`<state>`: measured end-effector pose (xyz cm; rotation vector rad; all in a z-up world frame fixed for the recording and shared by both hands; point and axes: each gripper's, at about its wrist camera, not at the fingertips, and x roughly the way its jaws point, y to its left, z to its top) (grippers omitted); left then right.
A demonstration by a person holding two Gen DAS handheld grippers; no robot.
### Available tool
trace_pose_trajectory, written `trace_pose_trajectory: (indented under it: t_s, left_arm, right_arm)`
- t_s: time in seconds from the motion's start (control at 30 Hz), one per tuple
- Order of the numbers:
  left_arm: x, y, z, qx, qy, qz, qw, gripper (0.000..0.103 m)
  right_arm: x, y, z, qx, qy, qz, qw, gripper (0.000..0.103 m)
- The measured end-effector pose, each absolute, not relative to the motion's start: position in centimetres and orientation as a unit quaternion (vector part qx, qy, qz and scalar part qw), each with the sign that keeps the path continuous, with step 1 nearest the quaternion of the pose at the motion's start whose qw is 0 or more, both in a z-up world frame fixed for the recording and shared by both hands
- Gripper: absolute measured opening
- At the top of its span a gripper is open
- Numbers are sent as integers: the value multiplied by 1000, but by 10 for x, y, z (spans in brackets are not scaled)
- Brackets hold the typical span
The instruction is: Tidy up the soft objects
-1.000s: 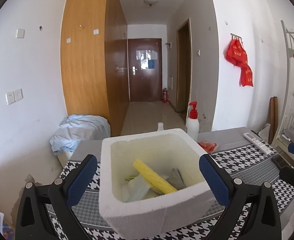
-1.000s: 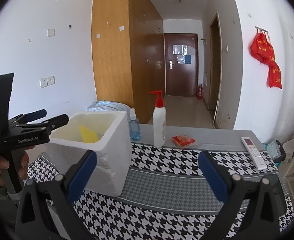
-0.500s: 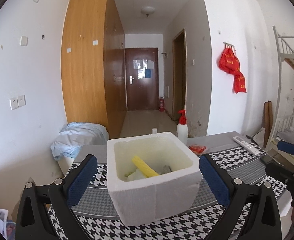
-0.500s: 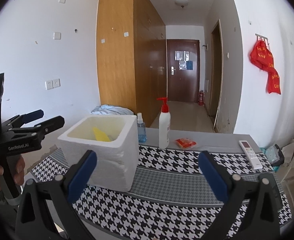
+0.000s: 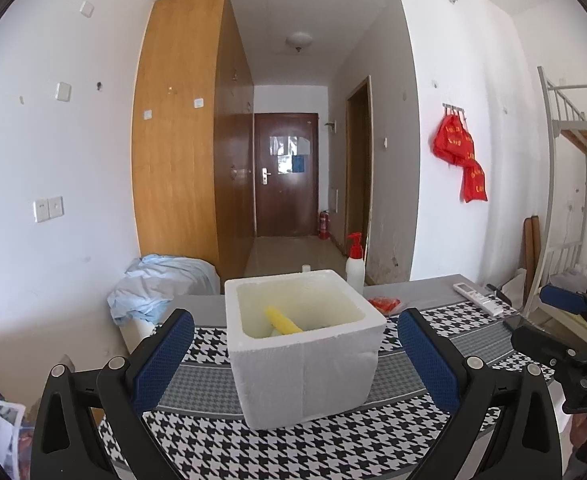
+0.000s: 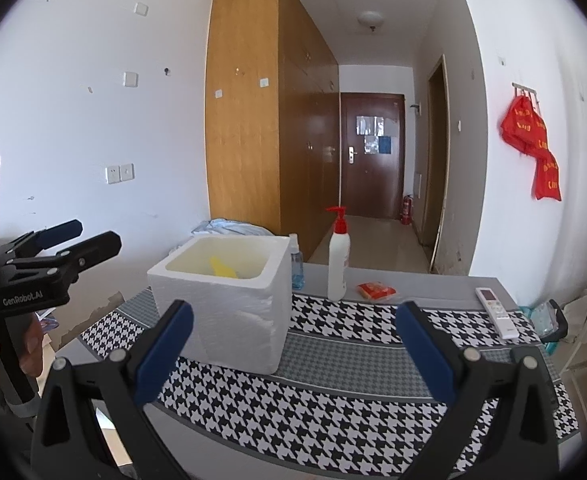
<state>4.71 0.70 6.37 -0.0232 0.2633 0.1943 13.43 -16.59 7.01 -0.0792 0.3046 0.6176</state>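
Observation:
A white foam box [image 5: 305,356] stands on the houndstooth table cloth [image 5: 197,384]; it also shows in the right wrist view [image 6: 229,300]. A yellow soft item [image 5: 283,322] leans inside it, also seen in the right wrist view [image 6: 223,270]; the rest of its contents are hidden. My left gripper [image 5: 295,352] is open and empty, held back from the box's near side. My right gripper [image 6: 293,344] is open and empty, in front of the table, right of the box. The left gripper shows at the left of the right wrist view [image 6: 77,236].
A white pump bottle with red top [image 6: 338,260], a small blue bottle [image 6: 295,264], a red packet [image 6: 375,290] and a white remote [image 6: 493,312] lie on the table. A pale blue cloth heap [image 5: 161,284] lies behind the table's left. A bunk frame [image 5: 565,200] stands at the right.
Both grippers have pulled back and up from the box, so it looks smaller and farther. Both stay open and empty.

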Motion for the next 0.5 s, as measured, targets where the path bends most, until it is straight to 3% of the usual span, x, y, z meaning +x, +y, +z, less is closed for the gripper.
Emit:
trace_pose_trajectory:
  t_s: [0.5]
  left_arm:
    - [15,2,55,-12,109,97,989,102]
  right_arm:
    - [109,-169,65,-32,133,310,941,102]
